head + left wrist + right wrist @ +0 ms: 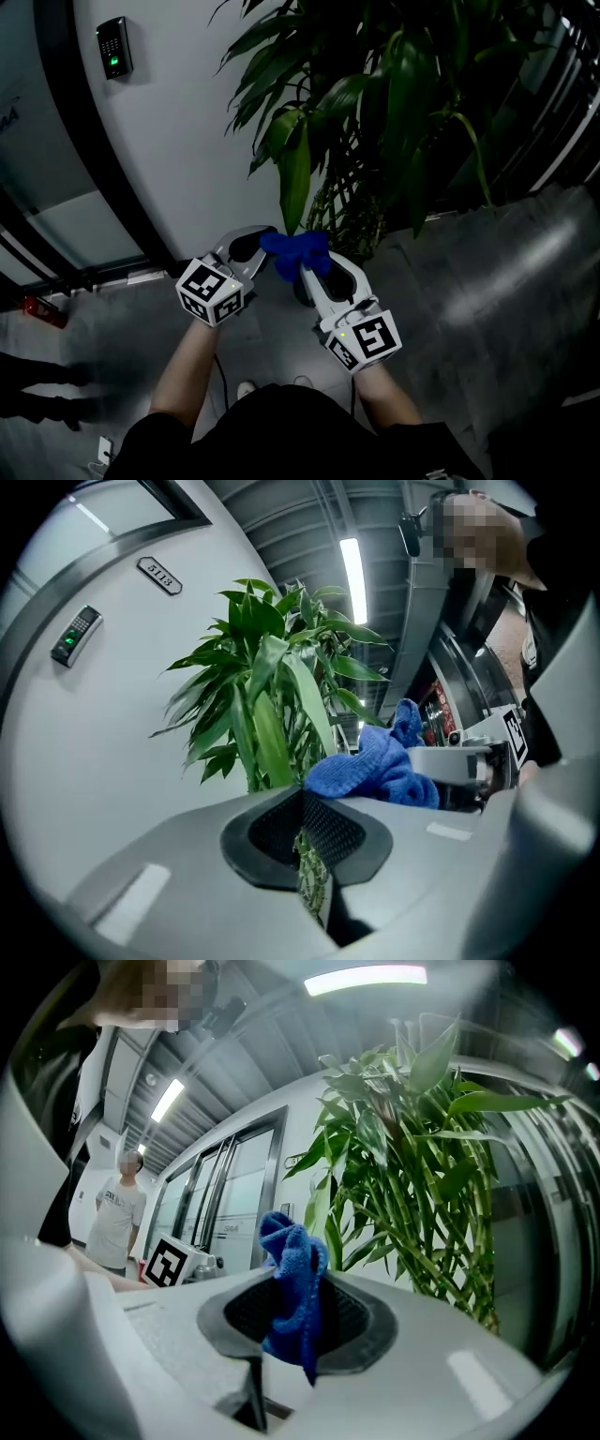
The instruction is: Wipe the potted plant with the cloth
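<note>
Because the cloth [286, 1241] is soft, light and limp, it sags from the right gripper [298, 1283], whose jaws are clamped on one bunched fold, and the loose bunch above them probably serves best as the wiping face. The left gripper [302, 803] has its pads pressed together with nothing clearly between them, just beside the cloth and near the tip of a hanging leaf [294, 178] of the potted plant [375, 112], which stands by the wall [187, 141]. Its leaves look thin and crease-prone, so support one near its tip.

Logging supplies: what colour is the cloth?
Blue; the cloth shows best in the right gripper view.
</note>
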`<state>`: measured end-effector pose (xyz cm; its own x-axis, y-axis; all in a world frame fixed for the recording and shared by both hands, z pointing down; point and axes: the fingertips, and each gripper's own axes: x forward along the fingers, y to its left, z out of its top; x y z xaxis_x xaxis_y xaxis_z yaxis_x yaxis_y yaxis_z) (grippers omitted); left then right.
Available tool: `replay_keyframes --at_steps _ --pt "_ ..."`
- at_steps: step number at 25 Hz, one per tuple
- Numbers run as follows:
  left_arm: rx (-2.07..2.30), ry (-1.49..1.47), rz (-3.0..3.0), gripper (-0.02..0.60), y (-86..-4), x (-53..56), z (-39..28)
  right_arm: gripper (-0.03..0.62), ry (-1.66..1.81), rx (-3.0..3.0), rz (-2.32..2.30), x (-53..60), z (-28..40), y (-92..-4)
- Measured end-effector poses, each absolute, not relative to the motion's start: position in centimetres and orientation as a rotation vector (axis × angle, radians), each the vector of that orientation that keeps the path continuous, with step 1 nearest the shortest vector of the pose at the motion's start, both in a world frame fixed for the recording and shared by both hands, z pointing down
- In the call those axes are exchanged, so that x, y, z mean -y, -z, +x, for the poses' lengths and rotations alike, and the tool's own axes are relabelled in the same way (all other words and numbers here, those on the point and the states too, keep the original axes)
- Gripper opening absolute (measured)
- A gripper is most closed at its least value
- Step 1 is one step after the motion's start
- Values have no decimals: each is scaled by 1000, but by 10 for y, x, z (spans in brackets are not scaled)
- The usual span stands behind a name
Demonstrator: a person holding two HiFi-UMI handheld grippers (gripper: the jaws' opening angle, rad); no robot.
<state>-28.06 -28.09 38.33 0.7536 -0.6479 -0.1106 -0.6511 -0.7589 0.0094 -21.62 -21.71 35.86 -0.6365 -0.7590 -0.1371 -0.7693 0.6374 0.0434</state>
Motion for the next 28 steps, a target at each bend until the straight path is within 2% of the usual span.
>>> replay_keyframes --at_steps 10,18,28 --pt "-1311 -169 -2884 6 -413 257 -340 104 -91 -2753 -1335 211 -179 -391" --pt "-1314 -178 -2901 6 -429 242 -386 104 -50 -2686 -1575 188 -175 -416" --pt "-1336 -187 -2902 6 -441 197 -400 104 -40 -2563 -1703 148 -138 -410"
